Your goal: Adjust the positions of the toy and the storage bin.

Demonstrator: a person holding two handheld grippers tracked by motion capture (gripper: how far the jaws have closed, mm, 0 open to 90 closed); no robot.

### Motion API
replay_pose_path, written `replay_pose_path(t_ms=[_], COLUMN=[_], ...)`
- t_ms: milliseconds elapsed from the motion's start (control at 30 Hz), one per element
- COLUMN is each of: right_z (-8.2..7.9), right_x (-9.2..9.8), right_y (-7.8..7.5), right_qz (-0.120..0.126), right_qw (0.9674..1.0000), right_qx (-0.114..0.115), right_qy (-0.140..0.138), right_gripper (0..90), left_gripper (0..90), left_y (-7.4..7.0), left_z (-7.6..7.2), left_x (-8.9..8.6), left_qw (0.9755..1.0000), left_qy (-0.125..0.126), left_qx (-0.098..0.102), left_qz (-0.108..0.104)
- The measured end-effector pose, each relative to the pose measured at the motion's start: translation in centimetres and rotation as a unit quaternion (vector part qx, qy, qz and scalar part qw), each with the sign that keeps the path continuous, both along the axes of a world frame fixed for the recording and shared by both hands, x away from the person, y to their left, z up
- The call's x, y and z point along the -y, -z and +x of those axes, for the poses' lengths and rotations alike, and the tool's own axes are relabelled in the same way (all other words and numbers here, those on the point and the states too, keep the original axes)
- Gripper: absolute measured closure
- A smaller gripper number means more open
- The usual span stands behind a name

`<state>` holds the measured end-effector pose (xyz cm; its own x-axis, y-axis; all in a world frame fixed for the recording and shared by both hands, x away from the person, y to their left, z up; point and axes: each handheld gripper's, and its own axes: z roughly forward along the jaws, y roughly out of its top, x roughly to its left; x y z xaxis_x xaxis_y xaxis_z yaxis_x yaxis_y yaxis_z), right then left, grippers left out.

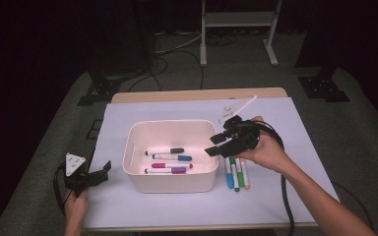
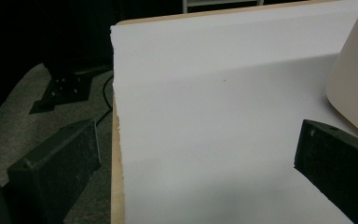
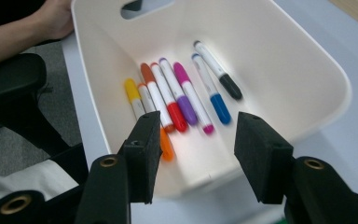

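A white bin point(image 1: 170, 123) stands mid-table with several markers point(image 1: 170, 158) lying in it. In the right gripper view those markers point(image 3: 182, 93) are yellow, orange, red, purple, pink, blue and black-capped, side by side on the bin's floor point(image 3: 284, 46). My right gripper point(image 1: 216, 145) hovers over the bin's right rim, and its jaws point(image 3: 199, 123) stand open with nothing between them. Three more markers point(image 1: 236, 174) lie on the table just right of the bin. My left gripper point(image 1: 91, 178) rests at the table's left edge, open and empty point(image 2: 196, 135).
White paper point(image 1: 285, 147) covers the wooden table point(image 1: 197, 94). A white strip with a tag point(image 1: 236, 108) lies behind the right hand. Black stand feet point(image 1: 96, 91) sit on the floor beyond the table. A forearm point(image 3: 18, 37) shows past the bin's far wall.
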<state>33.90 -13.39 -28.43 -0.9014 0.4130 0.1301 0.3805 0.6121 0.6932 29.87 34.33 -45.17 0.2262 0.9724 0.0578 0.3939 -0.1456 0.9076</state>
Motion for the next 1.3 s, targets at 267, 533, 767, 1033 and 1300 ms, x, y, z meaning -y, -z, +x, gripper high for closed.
replay_pose_path(t_ms=[267, 533, 767, 1033, 1300], right_z=[-0.3, -0.4, -0.3, 0.1, 0.4], right_x=[4.5, 7.1, 8.0, 8.5, 8.4], right_y=[1.9, 5.5, 8.3, 11.2, 13.4], right_qz=[0.009, -0.003, -0.02, -0.051, -0.08], right_qw=[0.9991, 0.9967, 0.9938, 0.9898, 0.9831], right_qx=[-0.007, -0.026, -0.037, -0.039, -0.022], right_qy=[0.041, 0.077, 0.103, 0.127, 0.163], right_gripper=[49.8, 49.6, 48.9, 48.5, 52.7], left_gripper=[0.0, 0.0, 0.0, 0.0, 0.0], left_y=[0.0, 0.0, 0.0, 0.0, 0.0], left_z=[0.0, 0.0, 0.0, 0.0, 0.0], left_x=[0.0, 0.1, 0.1, 0.1, 0.1], left_qw=[1.0, 1.0, 1.0, 1.0, 1.0], left_qy=[-0.002, -0.002, -0.002, -0.002, -0.002], left_qx=[0.0, 0.001, 0.001, 0.001, 0.001], left_qz=[0.001, 0.001, 0.002, 0.001, 0.0])
